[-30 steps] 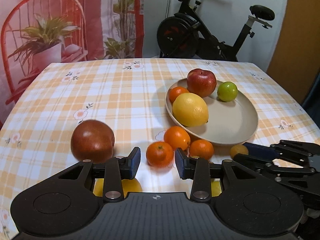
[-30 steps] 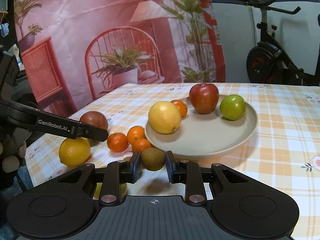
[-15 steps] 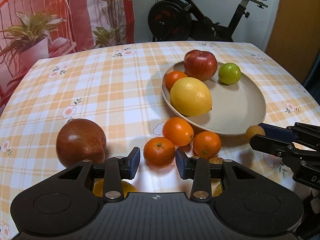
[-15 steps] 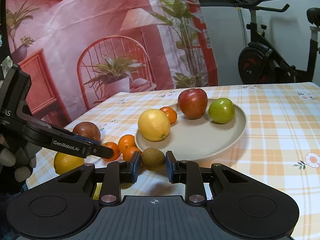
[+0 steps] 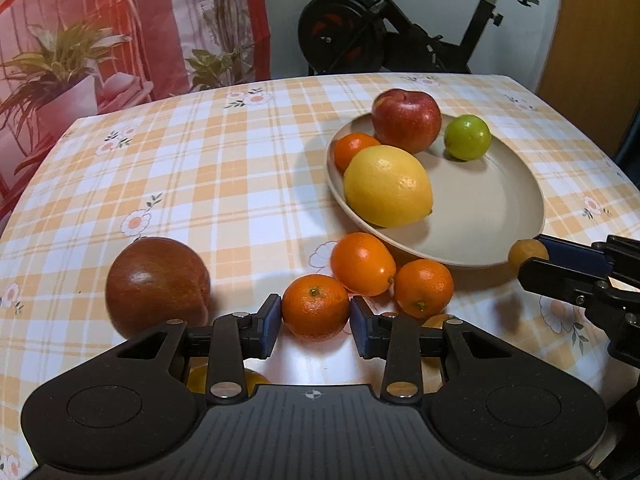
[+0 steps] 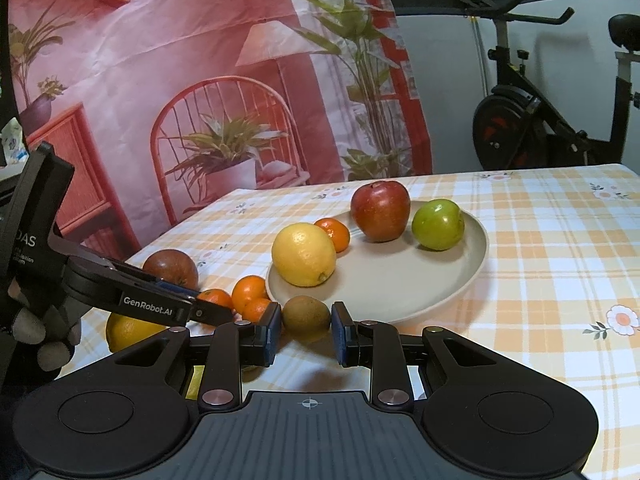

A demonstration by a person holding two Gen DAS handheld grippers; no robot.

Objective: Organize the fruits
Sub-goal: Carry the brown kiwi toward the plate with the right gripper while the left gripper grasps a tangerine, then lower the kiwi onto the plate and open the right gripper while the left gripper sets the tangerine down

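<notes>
A beige plate (image 5: 492,216) holds a lemon (image 5: 387,186), a red apple (image 5: 406,119), a green fruit (image 5: 467,137) and a small orange (image 5: 354,148). Three mandarins lie on the cloth in front of the plate. My left gripper (image 5: 315,325) is open, its jaws on either side of the nearest mandarin (image 5: 315,306). My right gripper (image 6: 305,330) is shut on a brown kiwi (image 6: 306,315) and holds it just before the plate's rim (image 6: 460,288). The kiwi also shows in the left wrist view (image 5: 527,251).
A dark red apple (image 5: 157,282) lies left of the mandarins. A yellow orange (image 6: 128,330) sits near the table's front edge, under the left gripper. The table (image 5: 200,184) has a checked cloth. An exercise bike (image 5: 384,36) stands behind.
My left gripper has moved closer to the nearest mandarin, which now sits between its jaws. My right gripper has lifted the kiwi a little higher toward the plate.
</notes>
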